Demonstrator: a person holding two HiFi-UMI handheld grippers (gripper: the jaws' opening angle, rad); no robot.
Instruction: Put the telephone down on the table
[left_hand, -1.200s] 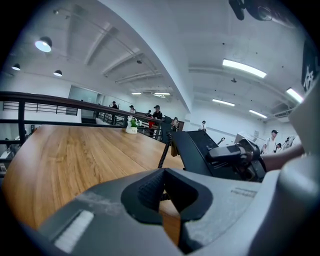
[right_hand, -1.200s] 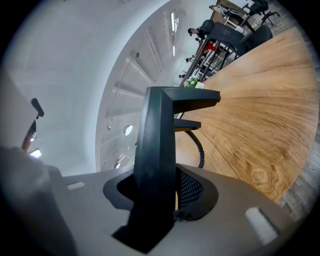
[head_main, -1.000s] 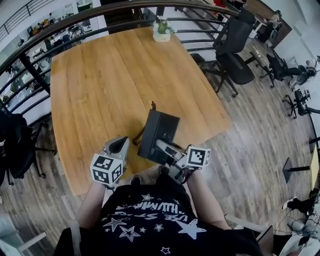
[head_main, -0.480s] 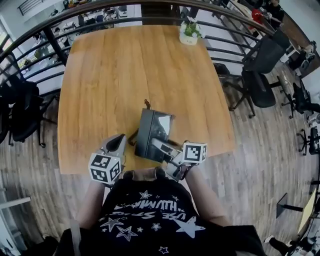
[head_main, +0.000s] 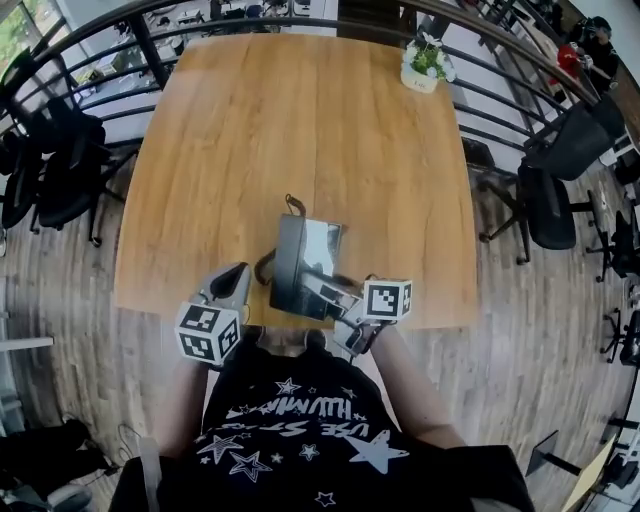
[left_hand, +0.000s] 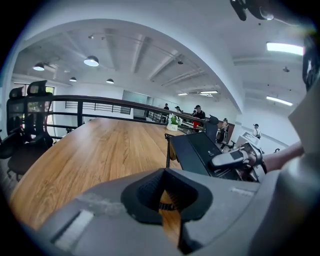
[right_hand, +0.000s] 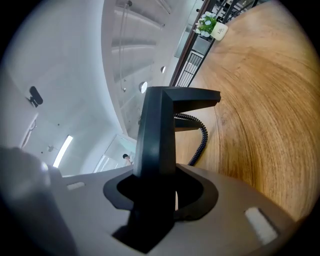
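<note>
The right gripper (head_main: 322, 292) has its two fingers clamped on the near edge of a black telephone (head_main: 305, 262). In the right gripper view the telephone (right_hand: 157, 130) fills the gap between the jaws, seen edge-on as a dark slab running straight out from the pads. The left gripper (head_main: 230, 288) holds nothing. In its own view its fingers (left_hand: 150, 192) are drawn almost together, with only a thin strip of wood showing between them.

The telephone is over the near edge of a large wooden table (head_main: 300, 120), right in front of the person. Its long side points away from the person toward the far side of the table. It looks tilted, with the far end raised. A coiled cord (head_main: 266, 268) hangs from its left side toward the wood. No view shows whether the underside touches the table.

The telephone sits in the right fingers, and the bare tabletop lies just below and ahead of it. Setting it down probably needs only a short drop and a levelling of the right hand. The left gripper is just beside the telephone's left edge, apart from it, and could steady that side.

A small potted plant (head_main: 425, 65) stands at the table's far right corner, well away. Beyond the table are a dark railing (head_main: 150, 45) and office chairs (head_main: 560, 160).
</note>
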